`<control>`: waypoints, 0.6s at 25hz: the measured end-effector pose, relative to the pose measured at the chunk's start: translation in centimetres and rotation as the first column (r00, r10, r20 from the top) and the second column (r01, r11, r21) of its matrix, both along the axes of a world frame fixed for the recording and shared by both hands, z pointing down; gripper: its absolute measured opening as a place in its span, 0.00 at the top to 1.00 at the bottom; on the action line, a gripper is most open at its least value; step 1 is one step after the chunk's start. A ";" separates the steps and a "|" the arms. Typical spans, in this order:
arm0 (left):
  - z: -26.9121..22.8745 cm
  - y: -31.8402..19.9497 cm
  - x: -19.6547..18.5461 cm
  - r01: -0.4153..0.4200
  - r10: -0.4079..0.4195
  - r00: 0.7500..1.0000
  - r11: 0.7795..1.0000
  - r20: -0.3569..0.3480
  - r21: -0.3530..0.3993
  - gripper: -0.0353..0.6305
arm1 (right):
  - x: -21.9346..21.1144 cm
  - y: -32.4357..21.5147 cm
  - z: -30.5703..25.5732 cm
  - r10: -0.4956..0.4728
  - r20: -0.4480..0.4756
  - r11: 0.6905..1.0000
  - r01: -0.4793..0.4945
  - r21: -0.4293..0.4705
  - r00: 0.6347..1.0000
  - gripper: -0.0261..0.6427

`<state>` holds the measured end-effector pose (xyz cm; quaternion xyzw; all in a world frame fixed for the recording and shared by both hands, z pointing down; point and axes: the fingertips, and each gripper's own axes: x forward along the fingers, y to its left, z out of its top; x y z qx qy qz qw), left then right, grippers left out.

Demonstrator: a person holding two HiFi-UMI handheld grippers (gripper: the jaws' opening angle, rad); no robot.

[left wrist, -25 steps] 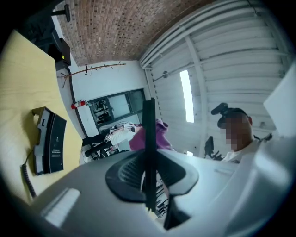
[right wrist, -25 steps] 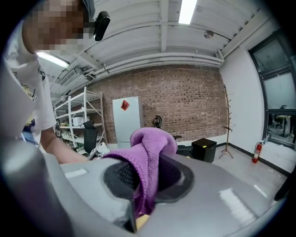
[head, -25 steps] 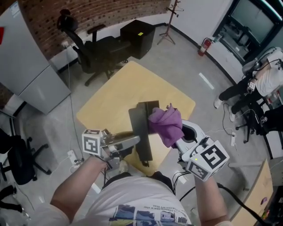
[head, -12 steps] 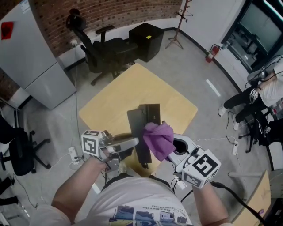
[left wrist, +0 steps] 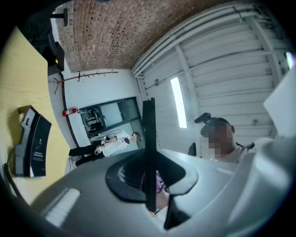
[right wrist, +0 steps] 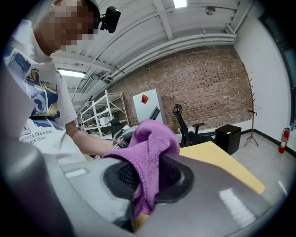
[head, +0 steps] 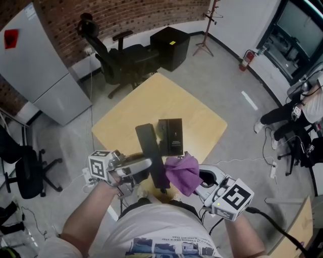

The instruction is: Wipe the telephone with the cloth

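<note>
Brick wall [head: 101, 15] and grey concrete floor frame a room where a yellow desk [head: 131, 116] stands with a black office chair [head: 118, 55] and a black cabinet [head: 170, 40] beyond its far corner. A coat stand [head: 207, 25] and a red fire extinguisher [head: 246, 59] stand by the white wall. A seated person [head: 298, 108] shows at the right edge.

On the desk, near its front corner, lies the black telephone base [head: 170, 137]. It rests flat, with nothing touching it.

The left tongs [head: 146, 164] are closed narrowly on the handset [head: 150, 153], a long flat black bar. The left gripper view shows it edge-on between the jaws. It is lifted off the desk, just left of the base, and slants toward the person.

The right tongs [right wrist: 147, 179] pinch a purple cloth [head: 181, 173], whose bunched folds spill up and over the jaws. The cloth sits close against the right side of the handset's near end, over the desk's front edge. Whether it actually presses on the handset cannot be told. A little purple shows past the handset's edge in the left gripper view.
</note>
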<state>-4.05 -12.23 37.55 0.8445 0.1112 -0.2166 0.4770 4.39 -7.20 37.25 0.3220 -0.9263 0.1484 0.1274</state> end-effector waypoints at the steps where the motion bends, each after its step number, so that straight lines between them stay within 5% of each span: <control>1: -0.1 0.0 -0.1 0.000 0.000 1.000 1.000 0.000 0.005 0.82 | 0.3 -0.7 -0.3 0.017 0.005 1.000 -0.017 0.010 1.000 0.90; 8: -0.4 1.5 1.0 -0.001 0.001 1.000 1.000 0.012 0.030 0.83 | 1.0 -5.6 -3.5 0.052 0.070 0.994 -0.059 0.096 0.996 0.90; 15: -0.6 2.3 1.8 0.015 -0.015 1.000 0.999 0.006 0.032 0.83 | -1.1 -5.8 -3.7 -0.051 0.075 0.994 0.043 0.096 0.996 0.90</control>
